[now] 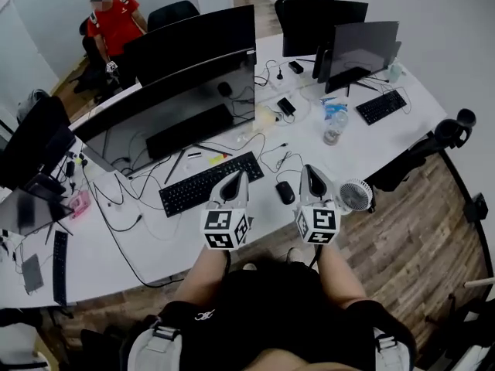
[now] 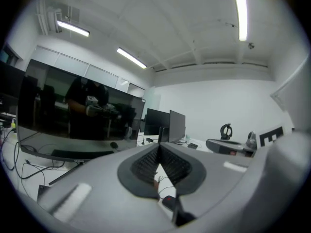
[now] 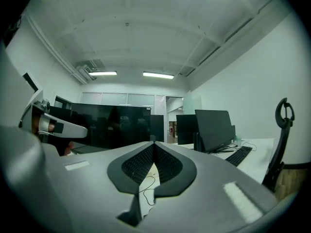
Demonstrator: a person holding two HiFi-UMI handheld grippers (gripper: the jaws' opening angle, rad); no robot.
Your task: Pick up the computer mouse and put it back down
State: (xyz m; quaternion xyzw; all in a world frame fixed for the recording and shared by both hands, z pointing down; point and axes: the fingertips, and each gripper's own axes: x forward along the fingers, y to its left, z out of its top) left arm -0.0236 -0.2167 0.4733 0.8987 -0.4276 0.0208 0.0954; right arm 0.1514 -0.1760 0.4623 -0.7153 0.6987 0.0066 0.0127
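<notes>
On the white counter (image 1: 371,149), the black mouse (image 1: 285,192) lies just to the right of the black keyboard (image 1: 210,182). I hold both tongs over the near part of the counter. The mouse sits between them, a little closer to the right one, and neither touches it.

The left tongs (image 1: 240,176) are pressed together, tip against tip, with nothing between the pads. They hang above the right end of the keyboard. The right tongs (image 1: 308,170) are also pressed together and empty, and they point about level across the counter.

Just to the right of the right tongs stands a small white fan (image 1: 356,195). Behind the keyboard is a wide curved monitor (image 1: 178,107), and its screen is dark. Further back on the counter I see a clear bottle (image 1: 334,126) and a second keyboard (image 1: 380,106). At the far left corner a person in a red shirt (image 1: 116,23) sits on a chair.
</notes>
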